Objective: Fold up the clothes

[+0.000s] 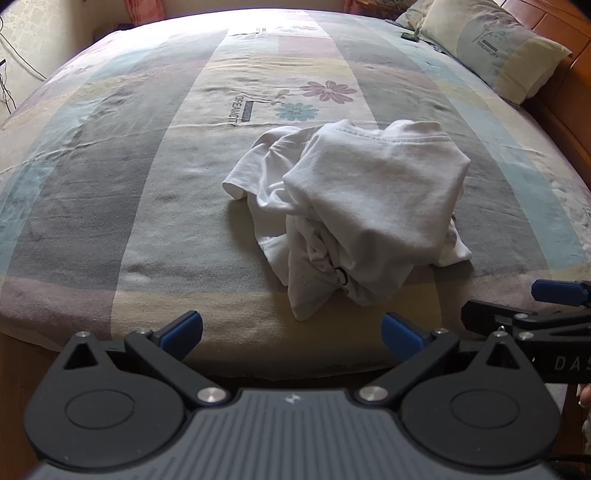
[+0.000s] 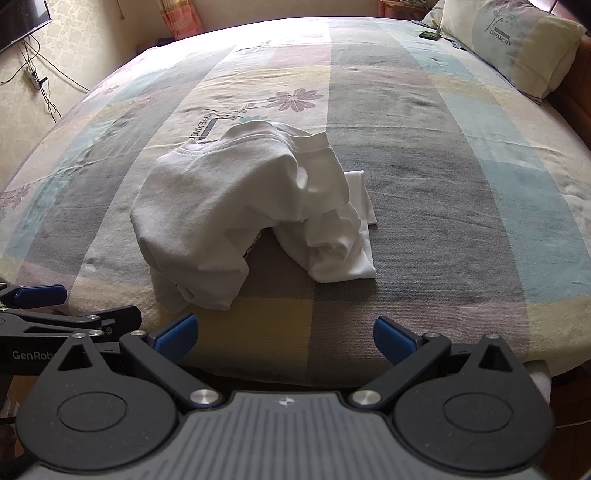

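Note:
A white T-shirt (image 1: 354, 206) lies crumpled in a heap on the bed (image 1: 110, 184), close to its near edge. In the right wrist view the same T-shirt (image 2: 236, 206) sits left of centre on the bed (image 2: 443, 192). My left gripper (image 1: 291, 334) hovers over the bed's near edge, just short of the heap, open with nothing between its blue pads. My right gripper (image 2: 286, 338) is also open and empty, short of the shirt. Each gripper shows at the edge of the other's view: the right gripper (image 1: 554, 306) at the right, the left gripper (image 2: 48, 306) at the left.
The bed carries a striped, flowered sheet. A pillow (image 1: 495, 48) lies at the far right by a wooden headboard (image 1: 565, 122). A small dark object (image 1: 408, 36) rests near the pillow. Cables (image 2: 40, 85) hang on the wall at the left.

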The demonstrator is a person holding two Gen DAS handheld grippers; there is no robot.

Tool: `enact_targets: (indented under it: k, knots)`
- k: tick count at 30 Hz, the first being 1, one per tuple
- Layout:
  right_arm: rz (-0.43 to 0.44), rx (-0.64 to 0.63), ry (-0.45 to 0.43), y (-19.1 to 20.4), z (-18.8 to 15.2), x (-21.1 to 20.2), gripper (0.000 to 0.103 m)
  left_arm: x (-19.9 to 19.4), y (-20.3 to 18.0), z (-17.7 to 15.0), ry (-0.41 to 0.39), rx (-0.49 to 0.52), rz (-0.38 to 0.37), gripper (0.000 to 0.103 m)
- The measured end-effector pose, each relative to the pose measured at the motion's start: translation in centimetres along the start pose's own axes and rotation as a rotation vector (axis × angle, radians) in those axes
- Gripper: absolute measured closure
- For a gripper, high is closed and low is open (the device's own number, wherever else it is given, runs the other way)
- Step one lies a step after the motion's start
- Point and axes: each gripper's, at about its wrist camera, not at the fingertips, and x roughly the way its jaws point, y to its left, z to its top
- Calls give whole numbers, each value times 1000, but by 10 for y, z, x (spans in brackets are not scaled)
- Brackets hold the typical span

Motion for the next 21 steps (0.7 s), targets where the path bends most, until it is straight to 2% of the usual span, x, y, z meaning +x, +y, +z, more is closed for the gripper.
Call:
enact_targets:
  k: [21]
  knots:
    - [0, 0, -1, 1, -1, 1, 0, 1, 2, -3, 1, -2, 4, 1]
